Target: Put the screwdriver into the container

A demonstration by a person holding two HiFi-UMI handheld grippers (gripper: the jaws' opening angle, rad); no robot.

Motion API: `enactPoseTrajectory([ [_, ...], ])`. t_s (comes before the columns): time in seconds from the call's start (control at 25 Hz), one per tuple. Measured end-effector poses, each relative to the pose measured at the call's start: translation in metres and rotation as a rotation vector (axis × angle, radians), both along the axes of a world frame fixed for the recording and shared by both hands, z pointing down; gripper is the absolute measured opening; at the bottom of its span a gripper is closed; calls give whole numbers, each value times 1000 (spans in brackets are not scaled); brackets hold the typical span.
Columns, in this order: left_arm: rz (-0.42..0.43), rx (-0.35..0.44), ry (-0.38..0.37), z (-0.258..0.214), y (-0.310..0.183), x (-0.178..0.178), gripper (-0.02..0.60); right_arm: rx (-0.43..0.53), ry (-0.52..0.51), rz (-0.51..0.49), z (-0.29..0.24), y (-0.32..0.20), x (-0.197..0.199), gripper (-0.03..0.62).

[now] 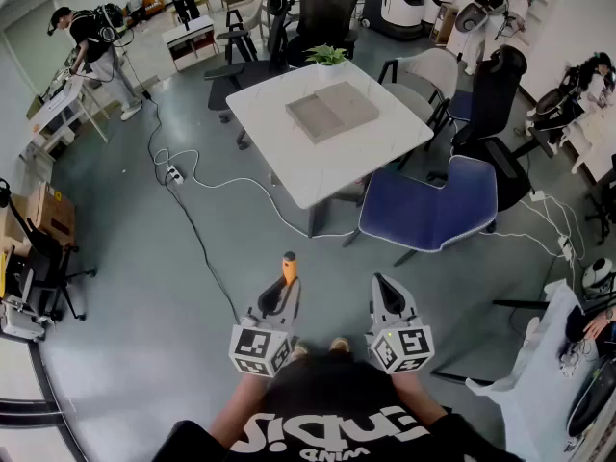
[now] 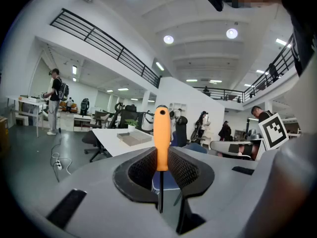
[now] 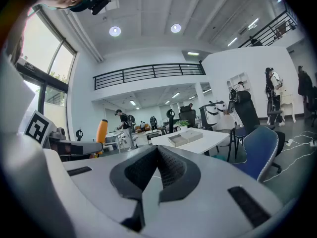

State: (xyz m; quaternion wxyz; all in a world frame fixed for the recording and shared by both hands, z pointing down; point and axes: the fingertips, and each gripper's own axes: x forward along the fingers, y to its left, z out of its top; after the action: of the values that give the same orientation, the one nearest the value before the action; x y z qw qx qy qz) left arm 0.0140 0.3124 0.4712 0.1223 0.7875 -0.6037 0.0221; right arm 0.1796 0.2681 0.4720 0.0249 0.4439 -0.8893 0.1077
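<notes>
An orange-handled screwdriver (image 1: pixel 289 269) stands upright in my left gripper (image 1: pixel 286 292), which is shut on it; in the left gripper view the pads press on the lower handle (image 2: pixel 161 143) and the thin shaft hangs below. My right gripper (image 1: pixel 383 292) is beside it with nothing in it, its jaws touching (image 3: pixel 157 152). Both grippers are held over the grey floor, well short of the white table (image 1: pixel 289 157). The container, a flat grey two-part tray (image 1: pixel 332 114), lies on that table and also shows far off as the tray (image 2: pixel 131 139) and the tray (image 3: pixel 185 138).
A blue chair (image 1: pixel 433 205) stands at the table's near right corner, and black office chairs ring its far side. A white cable and power strip (image 1: pixel 173 173) trail across the floor to the left. A small plant (image 1: pixel 327 56) sits on the table's far edge. A person (image 1: pixel 96 46) works at the far left.
</notes>
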Motion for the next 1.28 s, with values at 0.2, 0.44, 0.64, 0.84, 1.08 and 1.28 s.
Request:
enactPoseTrajectory([
  [0.2, 3, 7, -7, 0, 1, -12, 78, 4, -1, -13, 0, 3, -17, 12],
  [0.44, 20, 15, -13, 1, 3, -23, 78, 0, 8, -26, 1, 14, -32, 12],
  [0.64, 49, 27, -28, 6, 4, -27, 78, 25, 20, -11, 5, 19, -29, 12],
  [0.84, 42, 29, -31, 2, 6, -43, 78, 19, 10, 22, 7, 9, -34, 12],
  [1.08, 32, 36, -26, 2, -15, -54, 78, 25, 9, 30, 8, -18, -40, 12],
  [1.28, 33, 37, -24, 6, -52, -62, 78, 22, 3, 38, 14, -57, -48, 12],
])
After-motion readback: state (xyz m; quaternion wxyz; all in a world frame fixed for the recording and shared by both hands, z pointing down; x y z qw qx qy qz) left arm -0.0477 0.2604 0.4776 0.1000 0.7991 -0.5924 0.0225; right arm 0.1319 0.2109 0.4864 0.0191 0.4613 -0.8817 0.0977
